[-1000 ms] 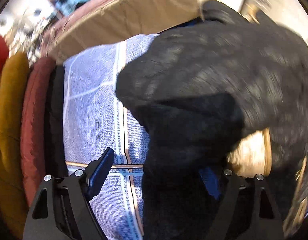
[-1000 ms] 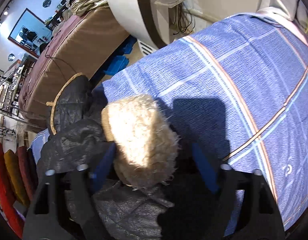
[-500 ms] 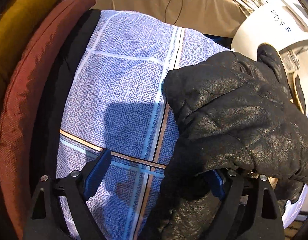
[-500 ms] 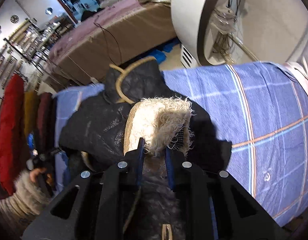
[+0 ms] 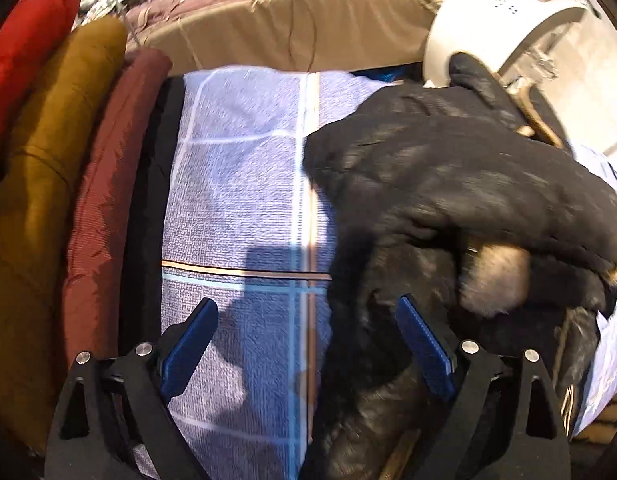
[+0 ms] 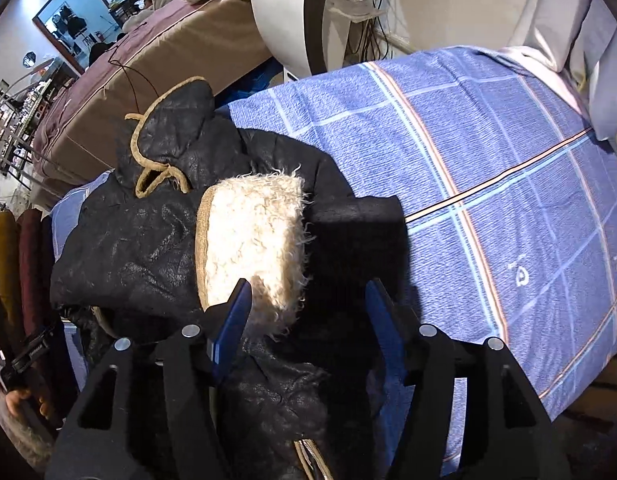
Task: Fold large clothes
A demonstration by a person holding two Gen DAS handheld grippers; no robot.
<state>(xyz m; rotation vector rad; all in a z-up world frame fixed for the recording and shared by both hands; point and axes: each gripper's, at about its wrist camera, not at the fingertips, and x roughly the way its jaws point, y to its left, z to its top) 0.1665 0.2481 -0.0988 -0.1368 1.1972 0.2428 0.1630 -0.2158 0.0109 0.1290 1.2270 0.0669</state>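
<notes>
A black leather jacket (image 6: pixel 140 240) with tan trim lies bunched on a blue plaid bedspread (image 6: pixel 488 168). Its cream fleece cuff (image 6: pixel 252 240) is turned up on top. My right gripper (image 6: pixel 308 320) hovers over the jacket and its jaws are opening. The cuff's lower end sits by the left pad (image 6: pixel 232 328), and neither pad presses on it. In the left wrist view the jacket (image 5: pixel 448 184) fills the right half, with the fleece cuff (image 5: pixel 496 280) tucked under a fold. My left gripper (image 5: pixel 308 344) stands wide open above the bedspread (image 5: pixel 244 184) and the jacket's edge, holding nothing.
Red, mustard and maroon coats (image 5: pixel 68 152) hang close along the bed's left side. A white round machine (image 5: pixel 508 24) and a bed with a beige cover (image 5: pixel 288 28) stand beyond the far edge. A person's hand (image 6: pixel 16 400) shows at the lower left.
My right gripper, shut on the fleece cuff half a second ago, has parted its jaws and let it go. My left gripper has drawn back, so both its pads now show clear of the jacket.
</notes>
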